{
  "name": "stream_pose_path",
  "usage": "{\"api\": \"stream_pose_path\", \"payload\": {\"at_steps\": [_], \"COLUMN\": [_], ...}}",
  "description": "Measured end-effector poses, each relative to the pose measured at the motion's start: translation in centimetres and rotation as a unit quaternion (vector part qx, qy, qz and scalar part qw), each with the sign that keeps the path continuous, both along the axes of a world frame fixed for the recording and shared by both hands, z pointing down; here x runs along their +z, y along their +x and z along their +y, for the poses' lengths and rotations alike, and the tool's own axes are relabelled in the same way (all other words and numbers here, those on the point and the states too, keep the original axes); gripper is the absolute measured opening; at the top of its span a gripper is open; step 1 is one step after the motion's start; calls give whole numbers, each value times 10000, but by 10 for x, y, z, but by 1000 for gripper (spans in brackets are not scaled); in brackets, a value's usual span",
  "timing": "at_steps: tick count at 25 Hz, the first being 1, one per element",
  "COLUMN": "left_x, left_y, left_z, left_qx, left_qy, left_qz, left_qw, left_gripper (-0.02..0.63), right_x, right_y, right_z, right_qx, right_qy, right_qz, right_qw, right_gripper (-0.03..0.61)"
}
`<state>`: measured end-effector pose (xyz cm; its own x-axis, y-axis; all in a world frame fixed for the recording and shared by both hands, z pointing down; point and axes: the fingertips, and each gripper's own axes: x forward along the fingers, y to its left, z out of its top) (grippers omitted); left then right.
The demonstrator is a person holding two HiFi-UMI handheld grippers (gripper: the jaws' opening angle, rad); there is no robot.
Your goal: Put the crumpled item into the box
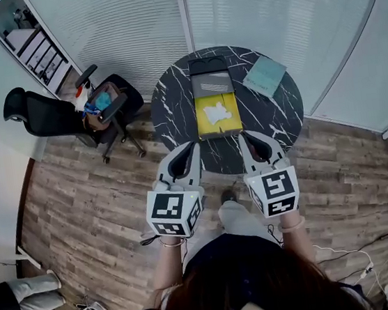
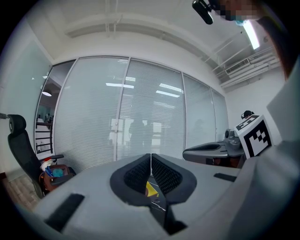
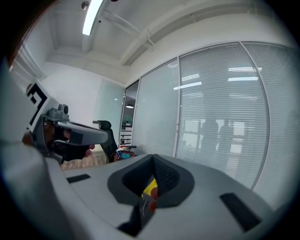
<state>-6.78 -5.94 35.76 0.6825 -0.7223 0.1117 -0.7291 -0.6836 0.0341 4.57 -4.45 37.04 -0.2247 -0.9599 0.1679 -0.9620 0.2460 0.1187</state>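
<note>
A white crumpled item (image 1: 215, 113) lies inside the yellow open box (image 1: 205, 123) on the round black marble table (image 1: 173, 97). The box's grey lid part (image 1: 211, 82) extends toward the far side. My left gripper (image 1: 192, 147) hangs at the table's near edge, just left of the box, jaws pressed together and empty. My right gripper (image 1: 242, 138) hangs just right of the box's near end, also shut and empty. In the left gripper view the pads (image 2: 138, 173) meet, with a sliver of yellow box (image 2: 151, 189) below. The right gripper view shows the same yellow box (image 3: 151, 186) under its closed jaws.
A teal notebook (image 1: 265, 76) lies on the table's far right. A black office chair (image 1: 63, 116) with a bag on it stands left of the table, on the wood floor. Glass walls with blinds enclose the far side. Cables lie on the floor at the lower right.
</note>
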Motion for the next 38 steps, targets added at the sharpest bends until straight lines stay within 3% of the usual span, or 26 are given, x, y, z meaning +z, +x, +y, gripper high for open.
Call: {"api": "stream_pose_path", "payload": {"at_steps": [38], "left_x": [8], "left_y": [-18], "left_z": [80], "left_qx": [-90], "left_qy": [-84], "left_qz": [196], "left_qw": [9997], "left_gripper": [31], "right_x": [-11], "right_y": [-13], "right_z": [99], "right_qx": [131], "right_qy": [230], "right_qz": [152], "right_qw": [9995], "right_gripper": [23]}}
